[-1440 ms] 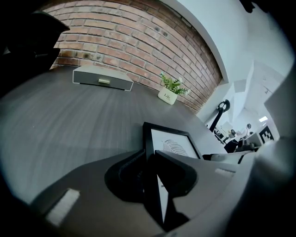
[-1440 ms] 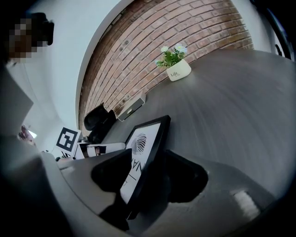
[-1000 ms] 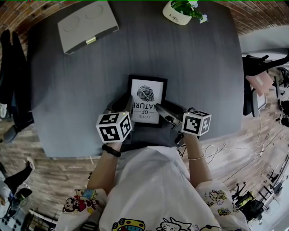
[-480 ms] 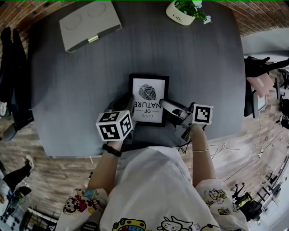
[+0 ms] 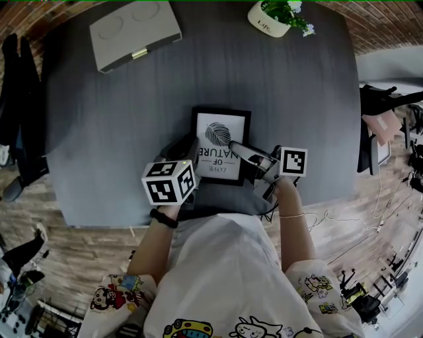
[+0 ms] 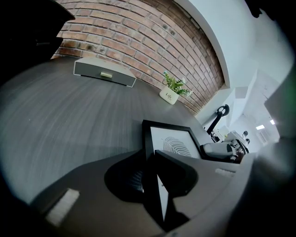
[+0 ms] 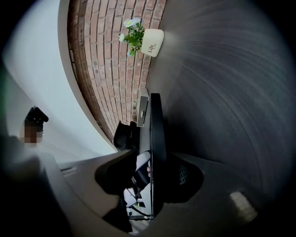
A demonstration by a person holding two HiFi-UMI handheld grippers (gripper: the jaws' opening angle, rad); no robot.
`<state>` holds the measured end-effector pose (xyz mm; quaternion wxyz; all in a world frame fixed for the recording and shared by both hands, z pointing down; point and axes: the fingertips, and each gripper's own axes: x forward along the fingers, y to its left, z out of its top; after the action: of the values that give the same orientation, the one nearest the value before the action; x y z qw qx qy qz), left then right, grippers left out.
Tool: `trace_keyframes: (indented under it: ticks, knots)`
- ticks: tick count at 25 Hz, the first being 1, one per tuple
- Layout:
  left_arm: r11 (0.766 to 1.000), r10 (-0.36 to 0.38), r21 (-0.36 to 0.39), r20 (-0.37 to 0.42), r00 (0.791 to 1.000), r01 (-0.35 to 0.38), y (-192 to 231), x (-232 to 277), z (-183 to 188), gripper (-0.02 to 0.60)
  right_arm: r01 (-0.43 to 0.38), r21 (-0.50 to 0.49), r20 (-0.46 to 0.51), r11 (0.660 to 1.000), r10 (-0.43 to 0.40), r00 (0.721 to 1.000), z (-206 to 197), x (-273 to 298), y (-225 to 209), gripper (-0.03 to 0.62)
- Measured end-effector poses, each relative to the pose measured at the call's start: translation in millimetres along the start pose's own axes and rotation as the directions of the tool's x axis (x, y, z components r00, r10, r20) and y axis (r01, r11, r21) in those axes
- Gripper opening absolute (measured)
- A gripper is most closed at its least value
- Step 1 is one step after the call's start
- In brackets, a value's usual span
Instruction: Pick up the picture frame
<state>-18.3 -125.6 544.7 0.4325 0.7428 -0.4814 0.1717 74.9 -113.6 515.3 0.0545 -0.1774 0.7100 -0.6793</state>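
The black picture frame (image 5: pixel 221 132) with a fingerprint print lies near the table's front edge, between both grippers. My left gripper (image 5: pixel 192 155) is shut on its left rim; in the left gripper view the rim (image 6: pixel 149 152) runs between the jaws of that gripper (image 6: pixel 150 173). My right gripper (image 5: pixel 236 150) reaches in from the right. Its jaws have just been closing, with the frame's right edge (image 7: pixel 156 125) standing edge-on between them. At the right gripper (image 7: pixel 155 178) a gap still shows between the left jaw and the glass.
On the dark grey table (image 5: pixel 297 99), a grey box with a brass clasp (image 5: pixel 135 33) sits at the far left. A white pot with a plant (image 5: pixel 271 20) stands at the far right. A brick wall (image 6: pixel 138 37) runs behind. A cable trails on the floor at right (image 5: pixel 344 218).
The right gripper has rolled, its marker cube now facing flat, and its jaws have narrowed around the frame's right edge. The left gripper has kept its hold.
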Motion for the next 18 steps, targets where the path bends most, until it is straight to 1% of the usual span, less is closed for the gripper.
trace_keyframes:
  ticks: [4,6,9,10,13,18]
  knots:
    - [1.000,-0.003,0.003,-0.004,1.000,0.003,0,0,1,0.081,-0.014,0.013,-0.009,1.000,0.014,1.000,0,10,3,0.144]
    - [1.000,-0.002,0.004,-0.004,1.000,0.002,0,0,1,0.081,-0.011,0.011,-0.018,1.000,0.011,1.000,-1,13,3,0.140]
    - [1.000,0.000,0.007,-0.003,1.000,0.000,-1,1,1,0.081,0.002,0.003,-0.024,1.000,-0.002,1.000,-1,14,1,0.113]
    - [1.000,0.000,0.009,-0.004,1.000,0.000,-1,1,0,0.081,0.011,0.001,-0.023,1.000,-0.011,1.000,-1,14,0,0.097]
    - [1.000,0.001,0.017,-0.003,1.000,-0.001,-2,1,0,0.083,0.048,-0.010,-0.016,0.999,-0.048,0.999,-2,14,-5,0.015]
    - [1.000,0.008,0.017,0.004,1.000,-0.008,-2,0,0,0.084,0.067,-0.010,-0.009,0.998,-0.067,0.998,-2,13,-7,0.020]
